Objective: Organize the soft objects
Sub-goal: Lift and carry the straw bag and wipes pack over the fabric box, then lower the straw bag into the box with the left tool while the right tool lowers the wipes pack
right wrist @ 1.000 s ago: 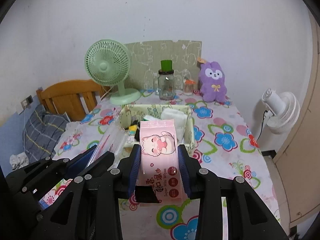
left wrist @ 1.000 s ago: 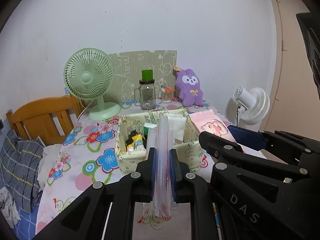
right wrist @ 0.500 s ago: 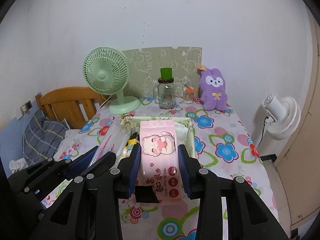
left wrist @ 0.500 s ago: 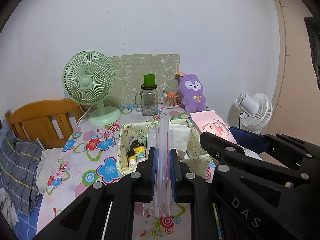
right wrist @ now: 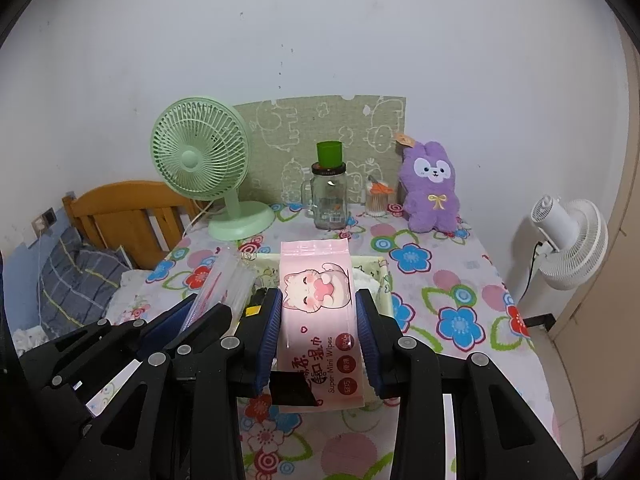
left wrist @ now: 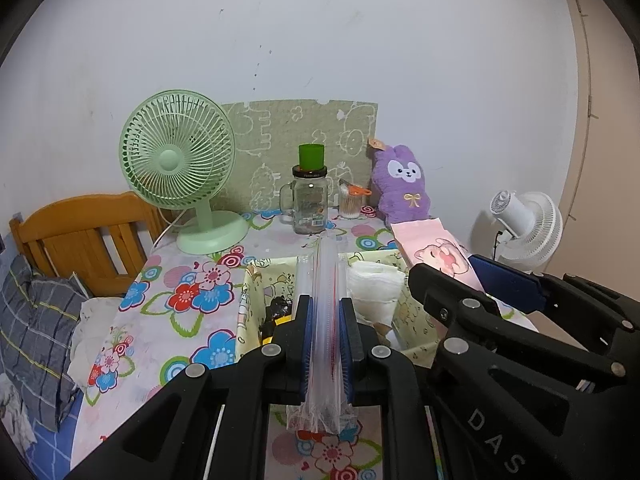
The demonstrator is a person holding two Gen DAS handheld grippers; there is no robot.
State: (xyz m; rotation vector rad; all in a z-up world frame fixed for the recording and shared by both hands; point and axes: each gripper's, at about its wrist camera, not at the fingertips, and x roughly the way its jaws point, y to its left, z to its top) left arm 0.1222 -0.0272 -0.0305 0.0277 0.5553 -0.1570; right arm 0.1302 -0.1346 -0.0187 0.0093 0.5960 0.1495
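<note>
The left gripper [left wrist: 325, 334] is clamped on a clear plastic sleeve of straws [left wrist: 326, 320]; the right gripper [right wrist: 317, 330] is clamped on a pink soft pack of wet wipes [right wrist: 316, 308]. Both hang above the yellow fabric basket [left wrist: 412, 320], seemingly ready to drop in. Compared with a second ago, the basket and green desk fan [left wrist: 178, 156] look nearer.

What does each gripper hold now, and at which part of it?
The left gripper holds a clear plastic bag by its lower part. The right gripper holds a pink wet-wipes pack by its two long sides.
</note>
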